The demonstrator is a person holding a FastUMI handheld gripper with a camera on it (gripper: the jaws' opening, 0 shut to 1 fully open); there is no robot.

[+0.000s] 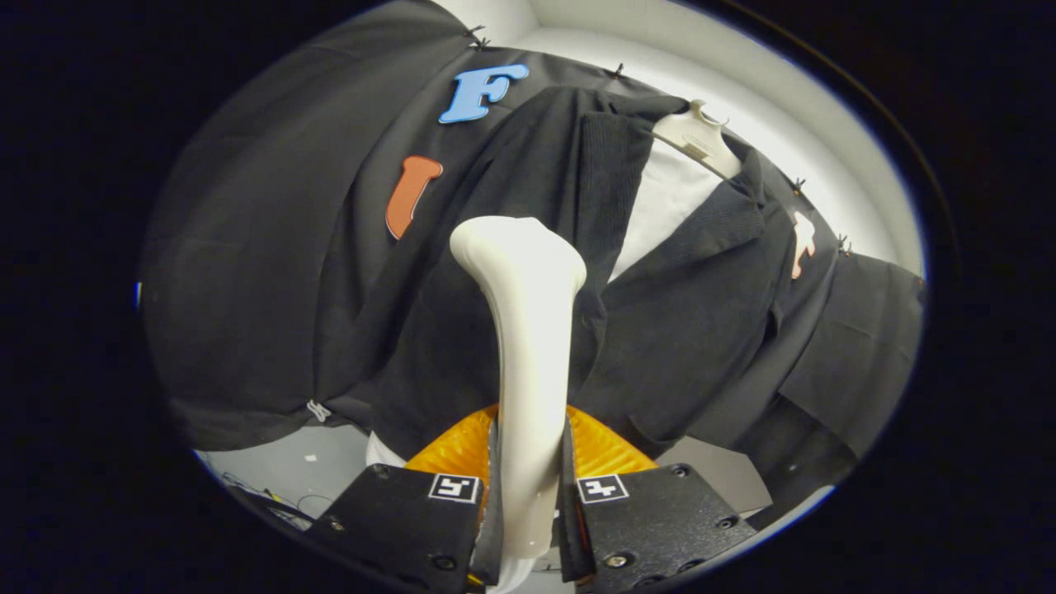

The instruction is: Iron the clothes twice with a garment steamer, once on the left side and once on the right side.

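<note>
The gripper [528, 487] is clamping the garment steamer [524, 330] handle between both fingers, its long axis running straight up mid-frame, head sitting against the dark jacket [676, 330] just ahead.

Cloth-walled booth [272, 272]: jacket [685, 330] on hanger [697, 136].

A white hanger [695, 136] carries 1 dark jacket [660, 330], draped over a white form [670, 202] against the booth's black cloth wall [272, 272]; pale floor [305, 466] lies below.
</note>
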